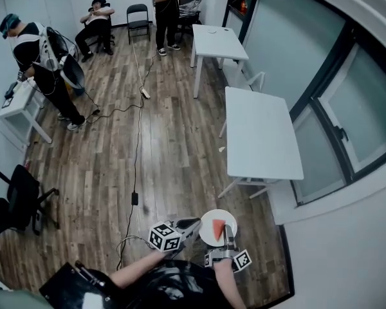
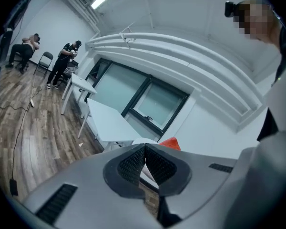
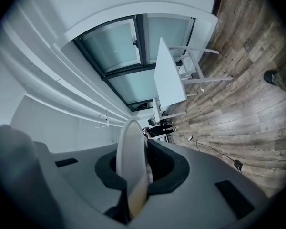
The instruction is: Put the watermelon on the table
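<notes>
Currently the biggest thing in my head view is the wood floor (image 1: 167, 147), running away from me. The long white table (image 1: 260, 137) stands along the window wall. Its long axis points away from me, and its near short end is the end closest to what I am carrying.

That load is a white plate (image 1: 217, 214), held low and close to my body, above the floor and well short of the table. The watermelon (image 1: 218, 228), a red wedge, lies flat near the plate's middle.

Both tongs are clamped on the plate. The right gripper (image 1: 228, 239) bites the near rim; in the right gripper view the plate stands edge-on between its pads. The left gripper (image 1: 194, 226) comes in from the left, and its tips meet on a white sliver of rim, with the red wedge just past them.

The relation that matters is this: the table lies ahead and a little to the right of the plate, so the right hand is nearer to it. I judge that the plate has to travel forward and rightward, kept level, to land on that near end.
</notes>
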Available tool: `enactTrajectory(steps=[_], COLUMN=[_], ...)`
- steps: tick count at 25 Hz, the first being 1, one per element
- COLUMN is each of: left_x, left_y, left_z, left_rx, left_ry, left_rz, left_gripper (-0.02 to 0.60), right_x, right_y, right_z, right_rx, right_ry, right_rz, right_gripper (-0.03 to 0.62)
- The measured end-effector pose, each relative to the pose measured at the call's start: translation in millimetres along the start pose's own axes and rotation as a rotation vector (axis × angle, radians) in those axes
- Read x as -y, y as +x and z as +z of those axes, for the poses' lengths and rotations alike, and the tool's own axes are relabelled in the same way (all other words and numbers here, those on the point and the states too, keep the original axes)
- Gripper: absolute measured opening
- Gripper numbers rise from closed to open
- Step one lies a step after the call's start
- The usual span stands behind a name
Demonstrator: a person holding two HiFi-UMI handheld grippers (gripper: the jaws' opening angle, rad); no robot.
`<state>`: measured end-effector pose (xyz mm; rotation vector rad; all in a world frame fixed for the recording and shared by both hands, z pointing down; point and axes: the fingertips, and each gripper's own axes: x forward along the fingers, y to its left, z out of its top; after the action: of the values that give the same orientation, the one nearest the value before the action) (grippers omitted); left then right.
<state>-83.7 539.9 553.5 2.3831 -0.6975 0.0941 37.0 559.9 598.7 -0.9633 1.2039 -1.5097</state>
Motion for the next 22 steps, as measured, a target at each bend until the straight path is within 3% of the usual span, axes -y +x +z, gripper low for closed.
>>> enactTrajectory(steps=[10, 16, 22], left_x=[-10.7, -36.7, -94.5], left_y=[138.3, 164.7, 180.0], left_z=[57.7, 69.4, 102.7], left_rx=[-0.026, -0.018, -0.013], left_ry=[0.044, 0.015, 0.001], left_rz=[-0.007, 0.068, 0.127], left_gripper=[0.005, 0.005, 0.005], right_x=[-35.1, -23.0, -14.7], right_y=[89.9, 143.9, 204.1], right_z=[123.1, 141.2, 137.3], right_rx=[-0.005, -0.109, -0.160], right_ry=[-0.001, 0.012, 0.022], right_rz=[0.022, -0.043, -0.082], right_gripper=[0.051, 0.051, 0.051])
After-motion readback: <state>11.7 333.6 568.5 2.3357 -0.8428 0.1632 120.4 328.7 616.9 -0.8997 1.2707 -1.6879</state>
